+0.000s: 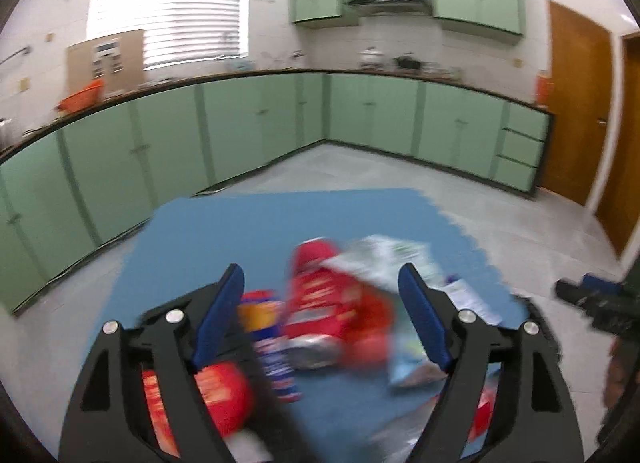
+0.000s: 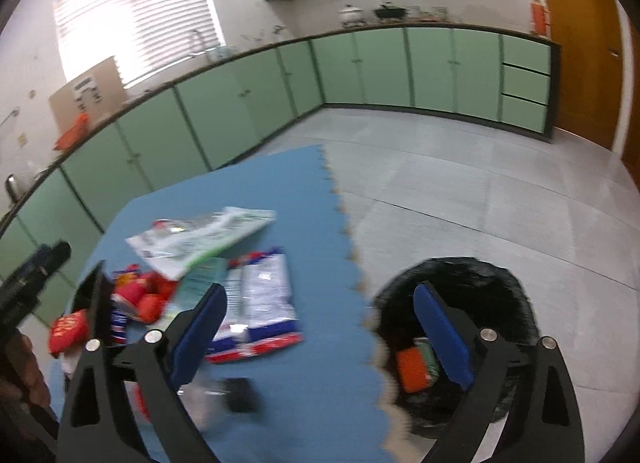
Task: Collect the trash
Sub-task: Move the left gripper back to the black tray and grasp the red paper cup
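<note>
My left gripper (image 1: 322,275) is open above a pile of trash on a blue foam mat (image 1: 240,231). Below its fingers lie a crumpled red wrapper (image 1: 332,303), a white-and-green bag (image 1: 380,259) and a blue-and-orange packet (image 1: 266,327), all blurred. My right gripper (image 2: 320,289) is open and empty, straddling the mat's edge. Its right finger (image 2: 440,335) hangs over a black-lined bin (image 2: 460,269) holding an orange packet (image 2: 414,369). On the mat (image 2: 320,383) lie the white-and-green bag (image 2: 200,239), a white, blue and red packet (image 2: 260,303) and red wrappers (image 2: 140,295).
Green base cabinets (image 2: 360,71) run along two walls, with grey tiled floor (image 2: 480,183) beyond the mat. A wooden door (image 1: 576,103) stands at the right. A small black object (image 2: 240,395) lies on the mat near me. A person's hand (image 2: 24,367) holds the left gripper.
</note>
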Demonstrator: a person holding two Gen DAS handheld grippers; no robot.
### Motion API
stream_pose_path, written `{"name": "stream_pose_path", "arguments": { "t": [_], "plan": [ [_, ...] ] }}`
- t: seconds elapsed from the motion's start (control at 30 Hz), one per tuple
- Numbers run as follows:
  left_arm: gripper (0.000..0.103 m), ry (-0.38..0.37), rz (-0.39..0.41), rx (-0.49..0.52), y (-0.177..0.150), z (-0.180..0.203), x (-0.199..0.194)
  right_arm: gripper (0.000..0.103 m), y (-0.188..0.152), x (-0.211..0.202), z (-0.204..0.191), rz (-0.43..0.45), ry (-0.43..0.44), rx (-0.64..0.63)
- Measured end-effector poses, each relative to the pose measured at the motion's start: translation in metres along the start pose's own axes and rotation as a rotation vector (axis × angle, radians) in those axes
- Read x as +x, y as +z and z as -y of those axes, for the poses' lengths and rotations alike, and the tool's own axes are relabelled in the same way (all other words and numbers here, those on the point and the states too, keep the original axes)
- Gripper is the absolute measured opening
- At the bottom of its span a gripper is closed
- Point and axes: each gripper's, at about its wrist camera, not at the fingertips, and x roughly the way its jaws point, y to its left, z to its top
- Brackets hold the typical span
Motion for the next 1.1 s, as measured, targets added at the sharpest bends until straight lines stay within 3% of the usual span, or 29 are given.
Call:
{"name": "stream_pose_path", "arguments": {
  "t": [0.13,0.3,0.5,0.7,0.87,1.0,1.1],
  "plan": [
    [0.076,0.072,-0.037,-0.074,-0.017,-0.042,-0.014,0.093,-0.003,0.001,-0.032,0.001,0.047,-0.035],
    [0.069,0.094,-0.075,-0.138,-0.039,-0.070,-0.032,0.093,-0.010,0.000,-0.062,-0.003,0.074,-0.089],
    [0.061,0.079,-0.122,-0.164,-0.053,-0.068,-0.022,0.092,-0.013,0.000,-0.075,-0.012,0.078,-0.127],
    [0.047,0.065,-0.173,-0.178,-0.065,-0.060,-0.004,0.092,-0.014,0.002,-0.070,-0.014,0.045,-0.140],
    [0.029,0.024,-0.169,-0.216,-0.064,-0.055,0.000,0.092,-0.014,0.005,-0.065,-0.032,0.021,-0.148],
    [0.033,0.056,-0.169,-0.193,-0.063,-0.047,-0.004,0.092,-0.013,0.007,-0.066,-0.043,0.004,-0.160],
    [0.045,0.103,-0.160,-0.189,-0.064,-0.050,-0.009,0.092,-0.011,0.007,-0.071,-0.039,-0.010,-0.178]
  ]
}}
